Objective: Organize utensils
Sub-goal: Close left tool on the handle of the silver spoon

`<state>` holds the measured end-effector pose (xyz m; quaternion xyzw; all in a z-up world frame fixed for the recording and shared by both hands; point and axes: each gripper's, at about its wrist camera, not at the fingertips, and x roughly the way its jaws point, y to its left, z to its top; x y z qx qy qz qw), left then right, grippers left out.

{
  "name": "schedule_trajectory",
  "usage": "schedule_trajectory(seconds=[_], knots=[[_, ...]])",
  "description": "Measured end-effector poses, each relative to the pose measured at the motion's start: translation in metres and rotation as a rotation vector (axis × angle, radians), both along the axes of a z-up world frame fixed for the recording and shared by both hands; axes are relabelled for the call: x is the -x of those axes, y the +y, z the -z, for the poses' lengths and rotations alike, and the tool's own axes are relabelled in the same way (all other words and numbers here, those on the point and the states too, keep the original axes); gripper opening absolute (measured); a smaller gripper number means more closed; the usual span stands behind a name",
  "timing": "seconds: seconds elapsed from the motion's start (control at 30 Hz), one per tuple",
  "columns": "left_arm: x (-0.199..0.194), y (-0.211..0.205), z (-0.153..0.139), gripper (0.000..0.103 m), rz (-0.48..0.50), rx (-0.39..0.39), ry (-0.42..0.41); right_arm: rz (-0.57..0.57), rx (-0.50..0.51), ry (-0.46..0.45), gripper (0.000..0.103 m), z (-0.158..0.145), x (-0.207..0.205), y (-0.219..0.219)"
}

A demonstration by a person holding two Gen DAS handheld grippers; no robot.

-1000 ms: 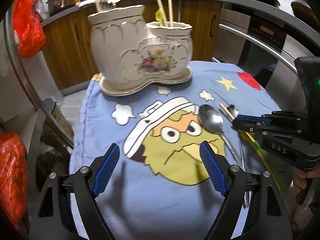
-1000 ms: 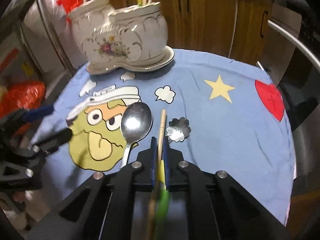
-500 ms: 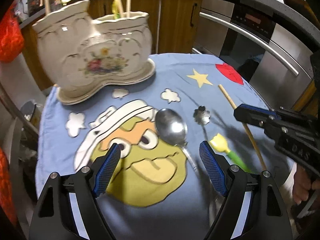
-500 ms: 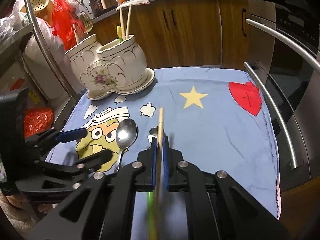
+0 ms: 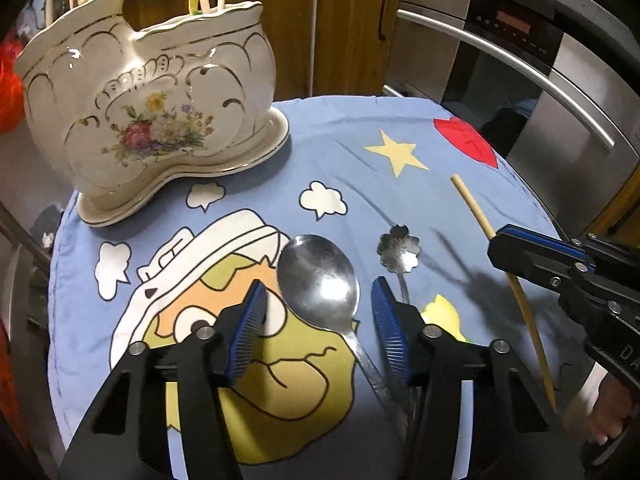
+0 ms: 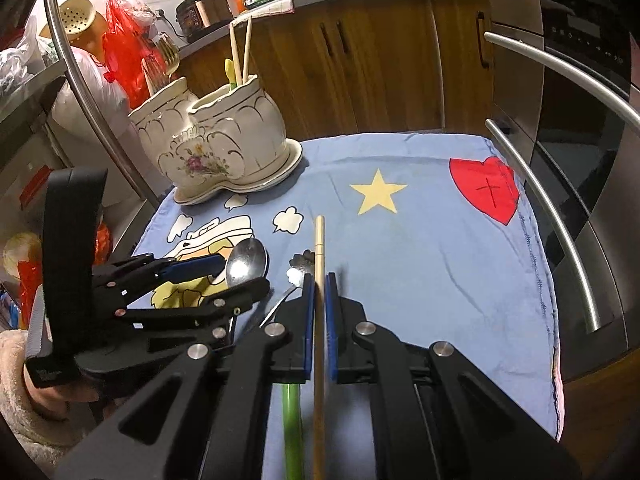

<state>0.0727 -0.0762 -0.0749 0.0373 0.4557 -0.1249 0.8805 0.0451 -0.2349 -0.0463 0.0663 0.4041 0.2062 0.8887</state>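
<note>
At the upper left of the left wrist frame, the cream ceramic holder (image 5: 148,120) stands on the blue cartoon cloth (image 5: 360,152), 2 sticks rising from it. Lower centre, the left gripper (image 5: 318,322), jaws half-closed and just narrowing, straddles the large spoon (image 5: 320,280) without pressing it. The right gripper (image 6: 317,320) is clamped on 1 wooden chopstick (image 6: 319,248).

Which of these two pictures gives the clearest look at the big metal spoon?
The left wrist view. There the big metal spoon lies in full sight on the blue cloth, its bowl between the left claw's open fingers. In the right wrist view the spoon is smaller, its handle hidden behind that claw.
</note>
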Motion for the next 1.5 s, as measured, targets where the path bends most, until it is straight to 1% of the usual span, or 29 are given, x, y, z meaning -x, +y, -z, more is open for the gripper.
schedule_trajectory(seconds=[0.07, 0.1, 0.3, 0.33, 0.37, 0.43, 0.5, 0.77, 0.83, 0.87, 0.9, 1.0, 1.03, 1.07, 1.17, 1.23, 1.3, 1.37, 1.5], knots=[[-0.001, 0.002, 0.0, 0.048, 0.002, 0.003, -0.003, 0.0, -0.002, 0.001, 0.005, 0.0, 0.0, -0.001], [-0.002, 0.004, 0.0, 0.044, 0.003, 0.008, -0.005, 0.0, -0.003, 0.001, 0.005, 0.001, 0.0, -0.001], [-0.001, 0.015, -0.001, 0.043, 0.021, 0.054, -0.009, -0.002, -0.011, -0.001, 0.005, 0.0, 0.001, -0.002], [-0.001, 0.014, -0.001, 0.041, 0.021, 0.053, -0.009, -0.003, -0.012, -0.001, 0.005, 0.0, 0.001, -0.002], [-0.001, 0.015, -0.002, 0.009, 0.009, 0.039, -0.013, -0.004, -0.012, -0.002, 0.005, 0.0, 0.001, -0.002], [-0.003, 0.021, -0.002, 0.008, 0.005, 0.085, 0.009, -0.005, -0.013, -0.004, 0.005, -0.001, 0.001, -0.003], [-0.005, 0.024, 0.0, 0.008, -0.001, 0.108, 0.024, -0.003, -0.015, -0.004, 0.005, -0.001, 0.001, -0.004], [-0.008, 0.026, 0.0, 0.008, 0.007, 0.151, 0.054, -0.01, -0.017, 0.003, 0.005, 0.0, 0.0, -0.004], [-0.009, 0.024, 0.0, 0.021, 0.021, 0.162, 0.058, -0.014, -0.015, 0.001, 0.005, 0.001, 0.001, -0.002], [-0.008, 0.022, -0.001, 0.032, 0.037, 0.172, 0.057, -0.016, -0.015, 0.002, 0.005, 0.001, 0.001, -0.002], [-0.007, 0.018, -0.001, 0.037, 0.045, 0.164, 0.05, -0.017, -0.015, 0.004, 0.005, 0.001, 0.001, -0.002], [-0.005, 0.004, -0.001, 0.037, 0.064, 0.085, 0.014, -0.019, -0.015, 0.004, 0.005, 0.002, 0.001, -0.001], [-0.005, 0.002, 0.0, 0.037, 0.067, 0.07, 0.006, -0.019, -0.015, 0.004, 0.005, 0.002, 0.001, 0.0], [-0.005, 0.0, 0.0, 0.037, 0.07, 0.053, -0.005, -0.019, -0.015, 0.004, 0.005, 0.002, 0.001, 0.0], [-0.003, -0.008, 0.002, 0.025, 0.079, -0.027, -0.051, -0.017, -0.016, 0.004, 0.005, 0.002, 0.001, -0.001], [-0.004, -0.005, 0.001, 0.018, 0.072, -0.017, -0.061, -0.014, -0.017, 0.005, 0.005, 0.002, 0.001, -0.002], [-0.005, 0.0, -0.003, 0.01, 0.069, 0.017, -0.064, -0.014, -0.016, 0.004, 0.005, 0.002, 0.001, -0.002], [-0.004, 0.003, -0.008, 0.006, 0.073, 0.033, -0.072, -0.013, -0.019, 0.004, 0.005, 0.002, 0.001, -0.002], [0.003, 0.009, -0.021, 0.005, 0.079, 0.057, -0.102, -0.015, -0.031, -0.008, 0.005, -0.003, 0.001, -0.002]])
